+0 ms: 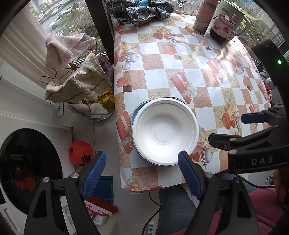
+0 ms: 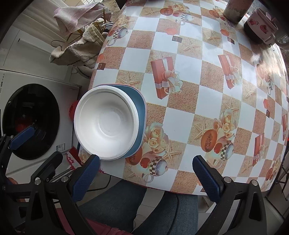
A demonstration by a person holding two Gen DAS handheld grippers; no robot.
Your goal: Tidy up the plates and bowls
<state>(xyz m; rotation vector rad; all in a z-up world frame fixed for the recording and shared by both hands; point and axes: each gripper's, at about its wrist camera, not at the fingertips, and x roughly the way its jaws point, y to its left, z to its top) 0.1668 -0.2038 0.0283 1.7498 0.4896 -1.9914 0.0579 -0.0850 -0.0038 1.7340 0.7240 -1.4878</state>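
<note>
A white bowl (image 1: pixel 165 132) sits nested on a blue plate (image 1: pixel 134 113), with a pink rim showing under that, near the front left corner of the table (image 1: pixel 180 54). The stack also shows in the right wrist view, the white bowl (image 2: pixel 105 123) on the blue plate (image 2: pixel 140 108). My left gripper (image 1: pixel 141 167) is open and empty, hovering above the table's front left edge, just short of the bowl. My right gripper (image 2: pixel 146 169) is open and empty above the table's front edge, to the right of the stack. It also shows in the left wrist view (image 1: pixel 233 128).
A mug (image 1: pixel 224 27), a kettle (image 1: pixel 234 12) and a tall cup (image 1: pixel 204 16) stand at the far right of the table; crumpled cloth (image 1: pixel 139 10) lies at the far edge. Left of the table are towels on a rack (image 1: pixel 77 85) and a washing machine (image 2: pixel 30 121).
</note>
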